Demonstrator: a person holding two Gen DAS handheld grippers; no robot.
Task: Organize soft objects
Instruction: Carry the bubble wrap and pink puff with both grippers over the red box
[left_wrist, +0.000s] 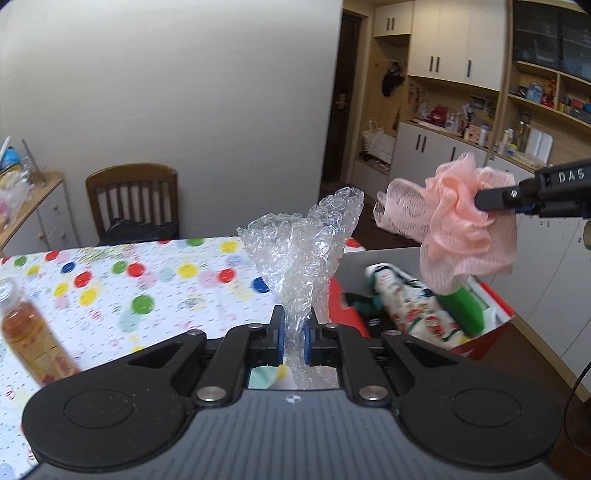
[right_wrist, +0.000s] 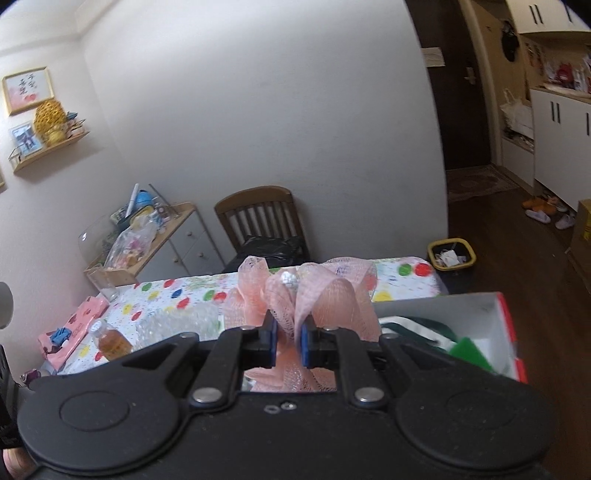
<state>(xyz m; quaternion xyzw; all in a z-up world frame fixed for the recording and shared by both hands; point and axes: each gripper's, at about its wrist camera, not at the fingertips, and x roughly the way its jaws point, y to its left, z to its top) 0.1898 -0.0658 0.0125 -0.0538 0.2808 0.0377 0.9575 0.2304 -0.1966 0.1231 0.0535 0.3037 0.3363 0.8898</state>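
left gripper (left_wrist: 294, 334): jaws pinch bubble wrap (left_wrist: 303, 251) upright over desk (left_wrist: 110, 288) | right gripper (right_wrist: 288, 341): jaws clamp pink mesh pouf (right_wrist: 295, 291) above red box (left_wrist: 495, 314) | advice: centre each over the box's free space, lower, then release

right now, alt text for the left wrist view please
The left hand-held gripper pinches a crumpled sheet of bubble wrap above a polka-dot tablecloth. To its right, the right hand-held gripper holds a peach mesh bath pouf over an open red box.
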